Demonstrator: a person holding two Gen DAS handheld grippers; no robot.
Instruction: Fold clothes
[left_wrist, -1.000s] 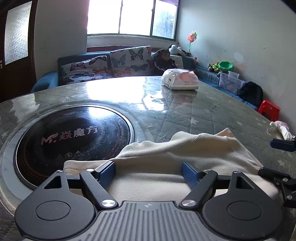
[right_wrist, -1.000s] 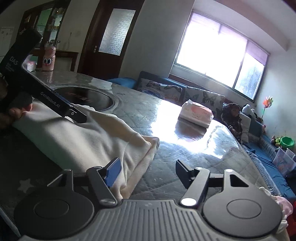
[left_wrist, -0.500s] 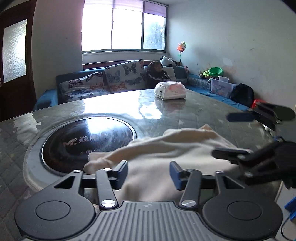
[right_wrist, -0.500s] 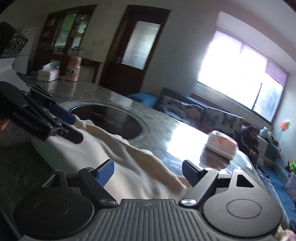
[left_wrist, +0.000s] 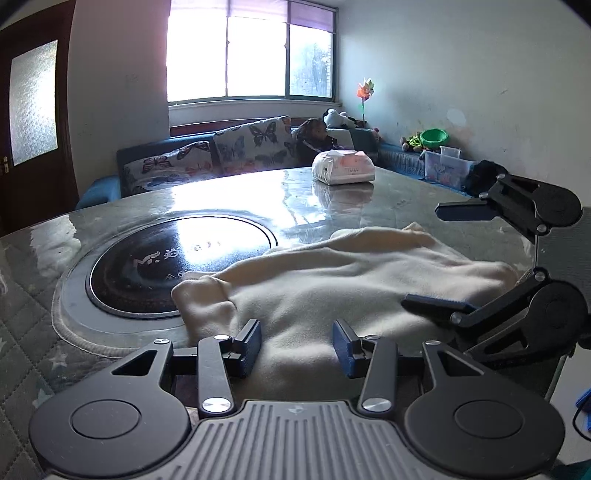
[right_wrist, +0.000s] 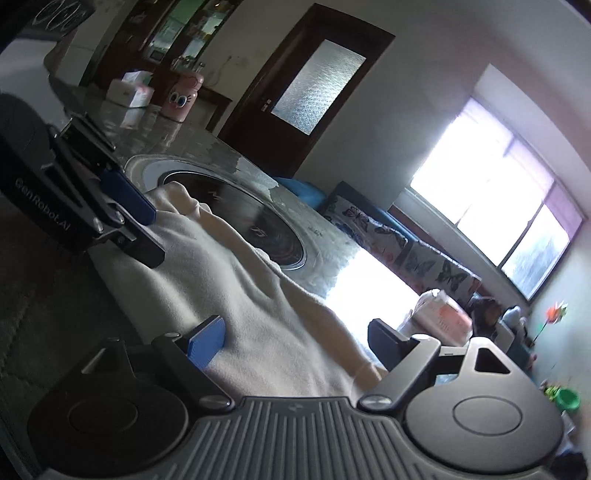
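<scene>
Cream fleece garment (left_wrist: 343, 280) lies spread on the round worktop (left_wrist: 229, 199), one bunched corner overlapping the rim of the black induction hob (left_wrist: 147, 273) set into the surface. Fabric is rumpled, with a raised ridge running along its far edge.

Left gripper (left_wrist: 295, 341) is held low over the near edge of the garment. Its jaws stand apart, blue pads either side of a strip of cloth, nothing clamped between them.

Right gripper (left_wrist: 439, 258) enters the left wrist view from the right, turned on its side. One finger is up in the air above the worktop; the other lies at the surface of the fleece. Its jaws are wide apart and grip nothing. From the right wrist view, the same gripper (right_wrist: 295, 334) straddles the garment (right_wrist: 258, 302), the cloth passing between the open fingers.

Tissue pack (left_wrist: 343, 168) sits well apart from the garment at the far side of the worktop. Pink cup with cartoon eyes (right_wrist: 183, 98) and a white box (right_wrist: 129, 88) stand beyond the hob. Sofa with butterfly cushions (left_wrist: 221, 155) lies behind the worktop under the window.
</scene>
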